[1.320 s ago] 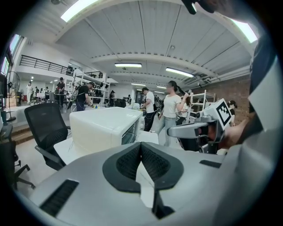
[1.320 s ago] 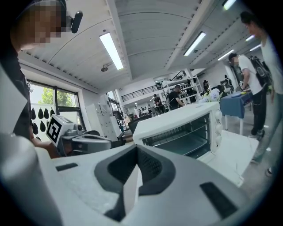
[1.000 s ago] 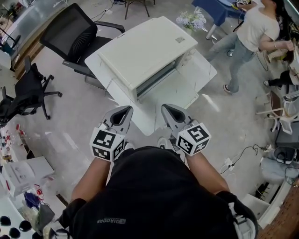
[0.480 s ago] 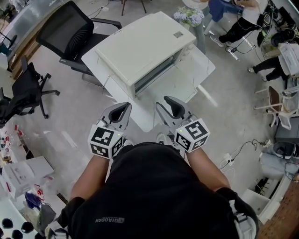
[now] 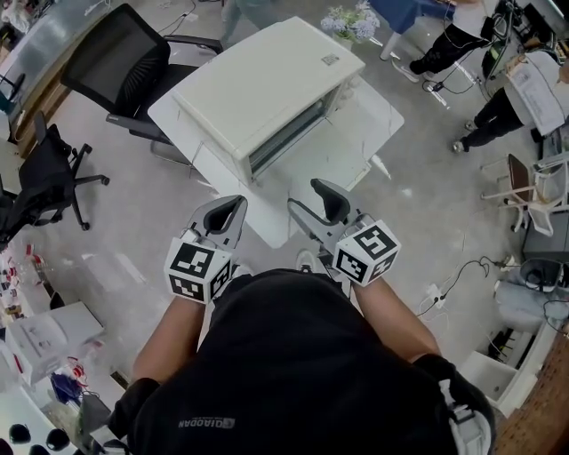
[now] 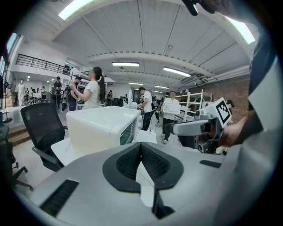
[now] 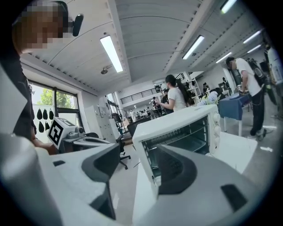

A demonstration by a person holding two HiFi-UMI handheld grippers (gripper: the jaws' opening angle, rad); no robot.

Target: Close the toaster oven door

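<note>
- Two chairs stand at the left: a big chair (image 5: 120,62) against the counter's far side and a small chair (image 5: 44,173) farther out on the floor.
- Next comes the left gripper (image 5: 222,213), held just short of the counter's near edge, its jaws pressed together on nothing.
- On the white counter (image 5: 267,227) sits the toaster (image 5: 262,84), set at an angle. Its front stands open toward both grippers, and the right gripper view shows a wire rack inside. I cannot pick the door out against the white top.
- Beside the left one, not touching it, the right gripper (image 5: 310,200) points at that open front. Its jaws have just been opening and stand spread wide with nothing between them, clear of the toaster.
- Flowers (image 5: 347,19) sit past the toaster's far corner.
- People (image 5: 444,44) stand farther right.
</note>
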